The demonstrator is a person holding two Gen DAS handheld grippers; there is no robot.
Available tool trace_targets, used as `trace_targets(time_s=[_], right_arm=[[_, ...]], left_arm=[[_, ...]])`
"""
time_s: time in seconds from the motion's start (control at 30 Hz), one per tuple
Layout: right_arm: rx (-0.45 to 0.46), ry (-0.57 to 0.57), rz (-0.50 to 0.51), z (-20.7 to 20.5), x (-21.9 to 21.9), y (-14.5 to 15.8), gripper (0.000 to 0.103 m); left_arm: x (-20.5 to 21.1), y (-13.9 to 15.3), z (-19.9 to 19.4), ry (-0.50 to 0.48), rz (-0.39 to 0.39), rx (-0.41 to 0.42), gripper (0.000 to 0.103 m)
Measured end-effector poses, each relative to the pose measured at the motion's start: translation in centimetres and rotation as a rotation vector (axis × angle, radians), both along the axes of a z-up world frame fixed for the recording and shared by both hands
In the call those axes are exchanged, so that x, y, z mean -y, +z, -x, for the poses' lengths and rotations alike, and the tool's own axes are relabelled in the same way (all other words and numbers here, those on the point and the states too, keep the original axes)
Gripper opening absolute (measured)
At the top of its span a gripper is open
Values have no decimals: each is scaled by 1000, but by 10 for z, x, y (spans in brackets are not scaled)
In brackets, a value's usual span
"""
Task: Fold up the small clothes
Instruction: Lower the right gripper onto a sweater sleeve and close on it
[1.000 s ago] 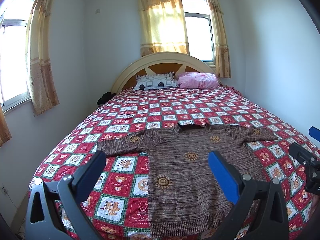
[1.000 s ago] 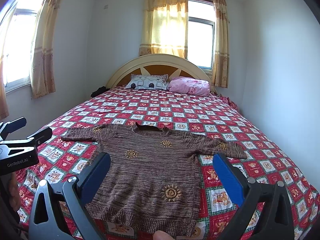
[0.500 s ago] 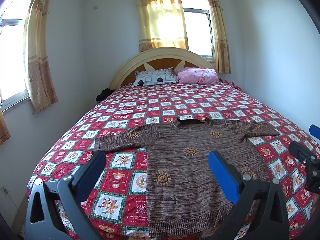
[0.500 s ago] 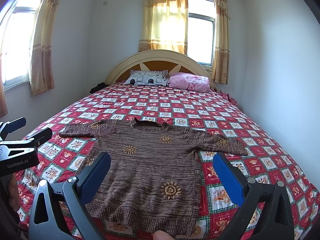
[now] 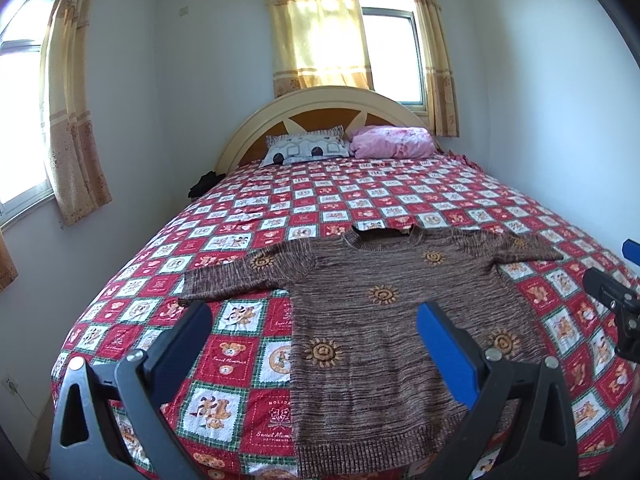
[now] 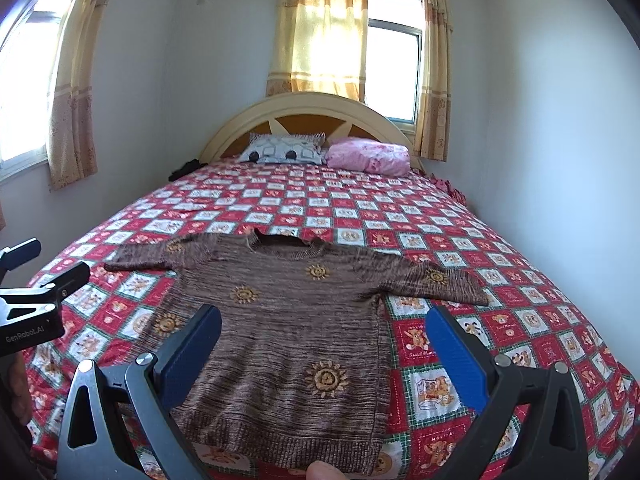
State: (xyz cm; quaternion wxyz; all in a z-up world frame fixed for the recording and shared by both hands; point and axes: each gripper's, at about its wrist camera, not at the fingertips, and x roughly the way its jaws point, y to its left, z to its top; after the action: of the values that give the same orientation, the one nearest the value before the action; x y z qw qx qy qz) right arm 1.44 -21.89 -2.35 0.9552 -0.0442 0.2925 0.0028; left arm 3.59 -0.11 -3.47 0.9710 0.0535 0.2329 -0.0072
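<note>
Our view tips down since a second ago; the sweater [image 5: 392,312] drops toward lower centre, spread flat on the bed [image 5: 360,196]. Left fingers [image 5: 316,332] and right fingers [image 6: 324,336] gape wide, empty; folding not begun.

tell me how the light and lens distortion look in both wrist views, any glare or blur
Left wrist view: the window is blown out white behind the glowing curtain, and the walls bow with fisheye curvature. The sweater is sharp. Right wrist view: the same backlit curtain glares, the corners go dark, and the sweater looks slightly soft.
</note>
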Motion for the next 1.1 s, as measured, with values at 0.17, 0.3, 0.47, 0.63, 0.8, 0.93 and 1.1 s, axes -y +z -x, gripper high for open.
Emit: trace_targets(time_s=[0.17,0.3,0.47,0.63,0.8,0.93,1.1], right_arm=[[-49,-22,33,-23,10,-22,102],[-100,-52,41,-47,28,-44,102],[-179,-102,53,-82,58,-74,102],[-234,-165,60,-114,92,-99,102],[-275,-225,90,-142,124,-120,102],[-310,-255,108,-162,147,-137,102],[-320,-270,-13,-182,186,-152,102]], left_arm=[[4,-22,-29,-15,-32,-60,103],[9,-42,-60,-18,-45,-112,103],[17,-61,-91,-21,-68,-162,103],[23,-76,-124,-14,-90,-192,103],[23,-85,-155,9,-112,-190,103],[18,-96,-180,34,-104,-196,103],[9,-118,-209,64,-92,-227,103]])
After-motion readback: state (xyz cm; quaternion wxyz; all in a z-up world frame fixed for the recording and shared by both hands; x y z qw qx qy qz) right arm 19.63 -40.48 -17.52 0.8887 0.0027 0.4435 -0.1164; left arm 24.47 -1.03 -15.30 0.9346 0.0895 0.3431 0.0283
